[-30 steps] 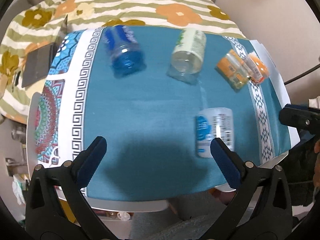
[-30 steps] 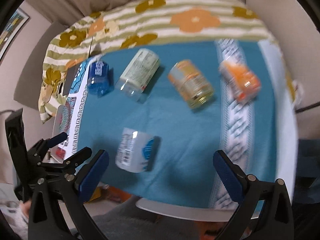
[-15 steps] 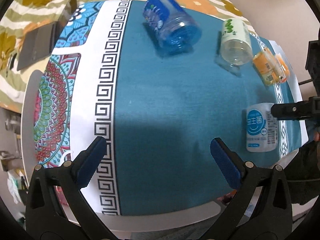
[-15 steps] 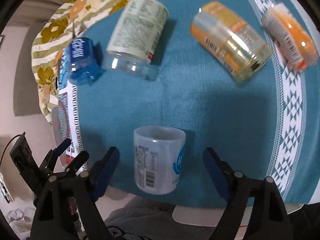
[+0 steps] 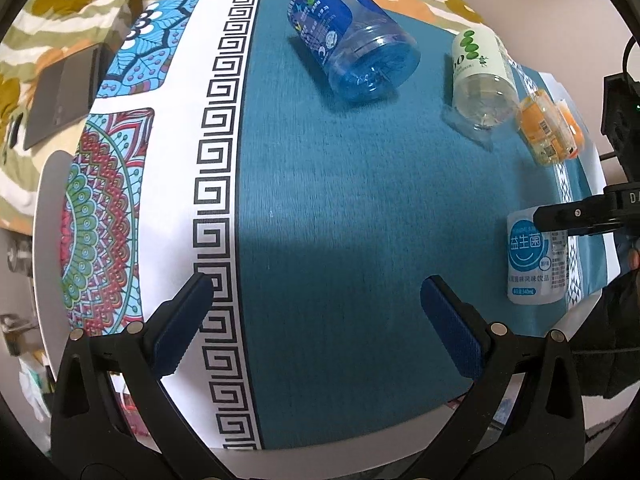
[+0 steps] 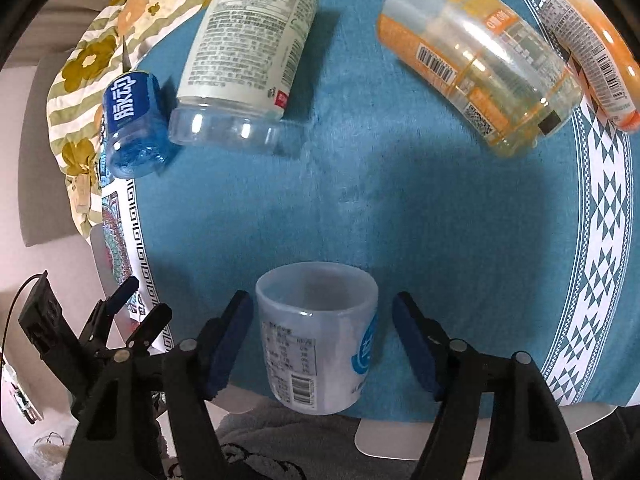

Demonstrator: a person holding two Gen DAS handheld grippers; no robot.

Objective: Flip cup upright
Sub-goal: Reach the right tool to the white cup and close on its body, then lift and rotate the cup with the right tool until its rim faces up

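Left wrist view: the left gripper [image 5: 312, 300] is hovering over bare teal cloth with its jaws standing wide and holding nothing. The white cup [image 5: 534, 256] is lying on its side far to the right of this gripper, close to the near edge of the table [image 5: 280, 446], and one finger of the right gripper [image 5: 576, 214] is crossing just above it. A blue bottle [image 5: 352, 64], a green-labelled bottle [image 5: 480, 76] and an orange-labelled bottle [image 5: 548, 132] are lying well beyond the cup. Right wrist view: the right gripper [image 6: 322, 328] is straddling the white cup [image 6: 316, 336], jaws partly open, with a gap showing between each pad and the cup wall; no contact is visible. The cup's long axis is running along the fingers, open mouth pointing away from the gripper and base toward the table edge. The right gripper is therefore the nearer one, and closing across the cup wall appears to be the step in hand. Beyond the cup mouth a stretch of bare cloth is offering room to swing it upright; the green-labelled bottle [image 6: 248, 52], orange-labelled bottle [image 6: 476, 64] and blue bottle [image 6: 132, 124] are lying well apart from it. The near edge, directly under the cup's base, is the main drop hazard.
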